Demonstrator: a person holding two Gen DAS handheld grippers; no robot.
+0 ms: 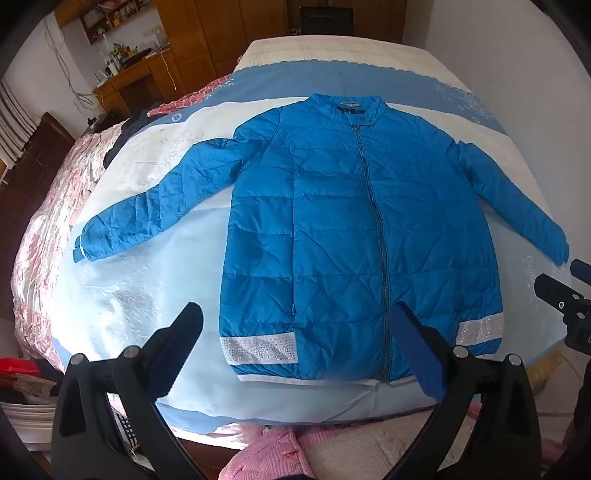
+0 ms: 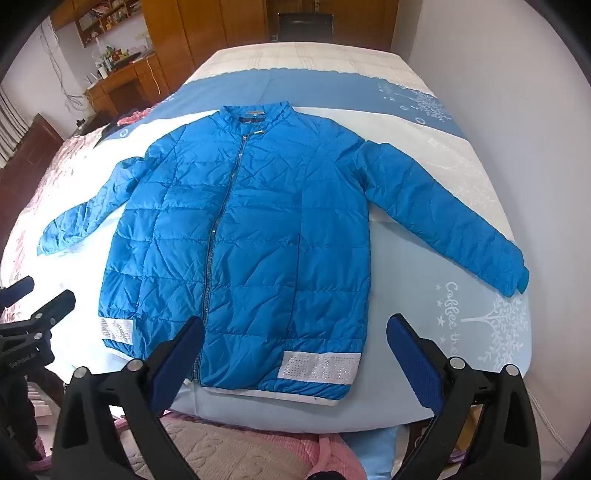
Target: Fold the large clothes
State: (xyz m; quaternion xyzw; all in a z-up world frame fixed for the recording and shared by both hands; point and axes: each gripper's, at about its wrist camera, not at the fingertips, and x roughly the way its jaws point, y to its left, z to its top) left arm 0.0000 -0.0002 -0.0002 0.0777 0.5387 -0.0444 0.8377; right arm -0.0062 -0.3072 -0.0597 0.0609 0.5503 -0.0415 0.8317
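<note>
left gripper (image 1: 299,328): jaws wide, empty, above hem | right gripper (image 2: 295,336): jaws wide, empty | blue jacket (image 2: 243,229): flat ahead, zipped, sleeves spread on bed (image 2: 461,155)

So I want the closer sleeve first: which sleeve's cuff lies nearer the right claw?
The person's right-side sleeve; its cuff ends beside the right claw, while the other sleeve stretches toward the left claw.

The left gripper's (image 1: 299,332) finger covers part of the jacket's (image 1: 332,221) hem beside the zip. The right gripper (image 1: 569,295) is cut off at the frame edge. Items on the shelves (image 2: 107,22) are too small to identify.
</note>
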